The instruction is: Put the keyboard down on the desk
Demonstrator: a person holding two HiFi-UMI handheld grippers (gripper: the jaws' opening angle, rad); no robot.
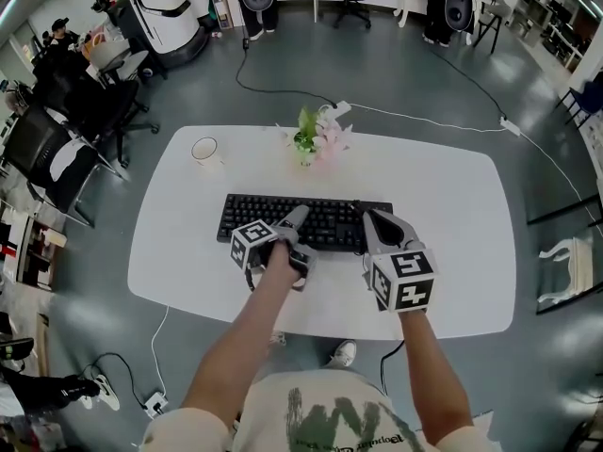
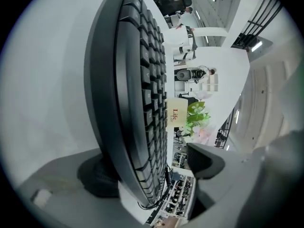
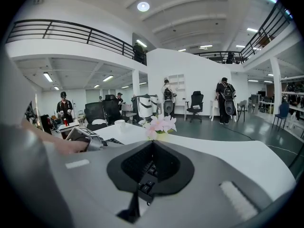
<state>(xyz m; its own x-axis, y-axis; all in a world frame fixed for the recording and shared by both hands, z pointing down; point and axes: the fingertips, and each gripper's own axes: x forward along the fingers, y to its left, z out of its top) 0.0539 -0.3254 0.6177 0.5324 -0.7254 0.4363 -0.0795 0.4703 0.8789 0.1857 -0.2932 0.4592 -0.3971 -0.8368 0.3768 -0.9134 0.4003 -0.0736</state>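
Observation:
The black keyboard [image 1: 301,219] lies flat on the white desk [image 1: 452,205]. My left gripper [image 1: 295,229] stands at its front edge near the middle. In the left gripper view the keyboard [image 2: 133,89] stands edge-on between the jaws of the left gripper [image 2: 152,167]. One pad [image 2: 204,160] is clear of the keys, so this gripper is open. My right gripper [image 1: 377,222] sits at the keyboard's right end. In the right gripper view the right gripper [image 3: 151,172] has its dark pads drawn close around a narrow strip of keys [image 3: 145,186].
A white mug [image 1: 204,149] stands at the desk's far left, and a small pot of flowers [image 1: 316,139] sits behind the keyboard. Cables run over the floor beyond the desk. Office chairs [image 1: 57,149] and people stand further off.

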